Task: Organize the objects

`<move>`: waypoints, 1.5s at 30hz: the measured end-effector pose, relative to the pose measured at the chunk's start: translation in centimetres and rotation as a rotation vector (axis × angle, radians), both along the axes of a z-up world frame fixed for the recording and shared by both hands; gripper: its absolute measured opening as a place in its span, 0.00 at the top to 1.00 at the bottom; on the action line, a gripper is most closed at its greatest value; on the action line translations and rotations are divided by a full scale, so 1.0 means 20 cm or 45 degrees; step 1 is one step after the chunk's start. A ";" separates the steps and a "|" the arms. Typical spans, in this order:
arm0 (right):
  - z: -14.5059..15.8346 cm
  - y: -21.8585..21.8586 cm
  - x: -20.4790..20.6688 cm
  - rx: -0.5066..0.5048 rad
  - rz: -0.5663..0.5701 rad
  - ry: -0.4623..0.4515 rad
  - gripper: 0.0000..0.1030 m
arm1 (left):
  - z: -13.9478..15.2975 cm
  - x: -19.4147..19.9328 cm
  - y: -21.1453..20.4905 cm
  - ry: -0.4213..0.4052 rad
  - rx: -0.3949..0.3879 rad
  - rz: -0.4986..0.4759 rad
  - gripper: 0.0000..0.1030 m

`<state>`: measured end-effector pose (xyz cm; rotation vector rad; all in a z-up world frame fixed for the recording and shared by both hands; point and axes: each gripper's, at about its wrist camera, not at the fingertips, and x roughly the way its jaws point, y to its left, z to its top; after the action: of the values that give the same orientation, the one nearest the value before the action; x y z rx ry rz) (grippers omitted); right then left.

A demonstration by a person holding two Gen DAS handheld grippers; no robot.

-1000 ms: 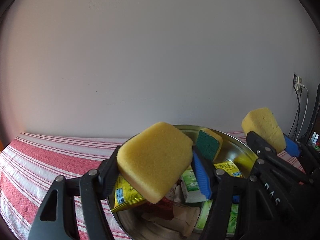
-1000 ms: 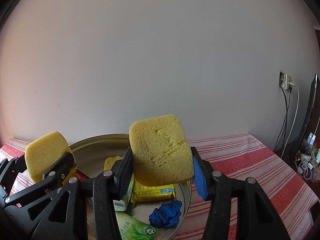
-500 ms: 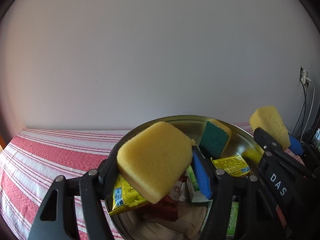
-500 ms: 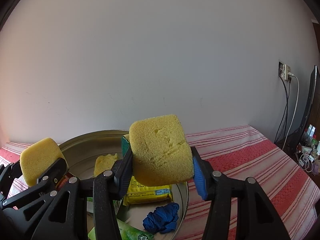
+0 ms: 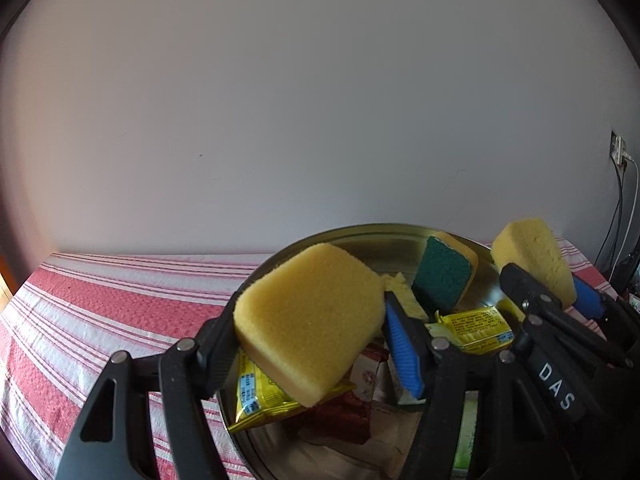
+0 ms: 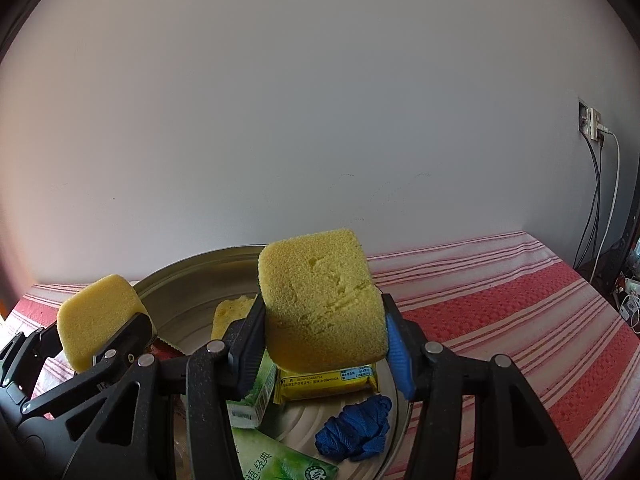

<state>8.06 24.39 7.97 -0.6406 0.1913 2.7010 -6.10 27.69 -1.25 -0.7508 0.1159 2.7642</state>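
Two held sponges (image 5: 308,320) (image 6: 320,304) hang over the basin (image 6: 180,300) of packets (image 6: 328,382), which sits mid-table (image 6: 500,320) against the wall (image 6: 320,120).

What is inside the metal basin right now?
In the metal basin: a green-faced scouring sponge leaning on the far wall, yellow snack packets, green tissue packs and a blue cord bundle. The grippers and their sponges cover the rest.

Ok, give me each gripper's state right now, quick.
Left gripper: shut on a yellow sponge, over the metal bowl.
Right gripper: shut on another yellow sponge, over the same bowl.
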 end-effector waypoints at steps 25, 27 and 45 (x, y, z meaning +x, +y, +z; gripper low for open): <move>-0.03 0.06 -0.03 -0.075 0.101 -0.030 0.44 | -0.05 -0.05 -0.06 -0.041 -0.012 0.026 0.33; -0.02 0.06 -0.03 -0.098 0.128 -0.017 0.44 | -0.05 -0.06 -0.07 -0.047 0.010 0.033 0.32; 0.06 0.19 0.15 -0.408 0.208 0.228 0.06 | 0.05 0.12 -0.18 0.127 0.003 -0.008 0.00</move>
<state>10.98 28.20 9.10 -0.5186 0.6555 2.9134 -3.71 24.19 -0.16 -0.6104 0.1345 2.7956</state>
